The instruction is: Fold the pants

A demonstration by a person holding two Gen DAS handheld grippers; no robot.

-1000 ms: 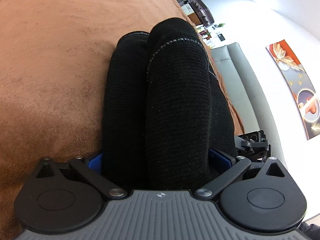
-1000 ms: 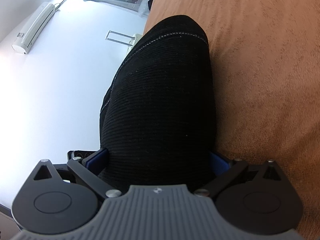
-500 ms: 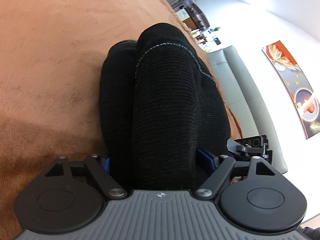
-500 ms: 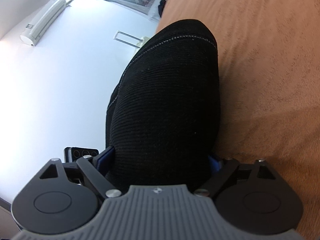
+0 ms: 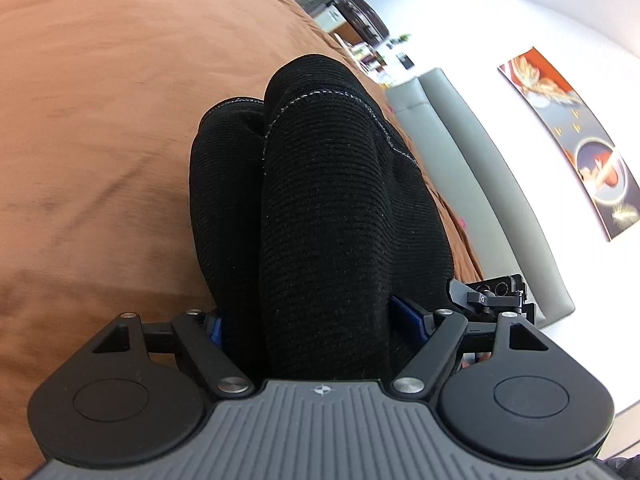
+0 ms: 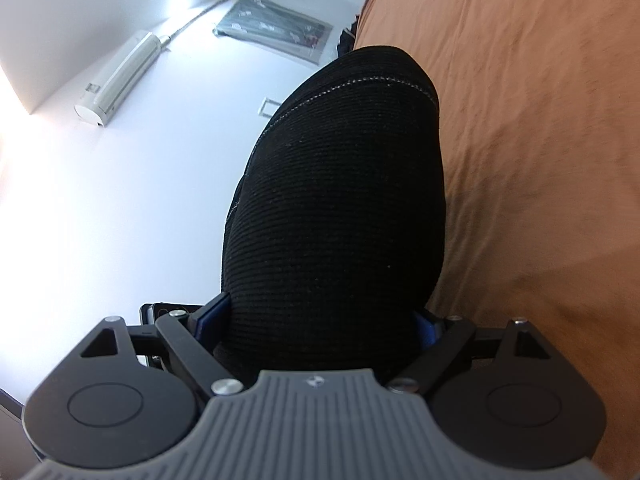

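Left tongs (image 5: pixel 316 320): we find them clamped on the black ribbed-knit pants (image 5: pixel 328 208), having just narrowed.
Right tongs (image 6: pixel 320 324): likewise clamped on the bundle.
Brown bedspread (image 5: pixel 100 120): at nine o'clock.

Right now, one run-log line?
stage: lifting | left gripper: jaws just closed on folded pants | right gripper: same | surface: brown bedspread

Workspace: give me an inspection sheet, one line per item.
Surface: brown bedspread, rumpled.
Job's things: black pants, bunched thick, white stitching showing.
Clutter: nothing seen on the bedspread.
Tongs: left tongs and right tongs have just been closing, both clamped on the pants.
Cables: nothing seen.
Surroundings: grey sofa, wall picture, air conditioner, white walls.
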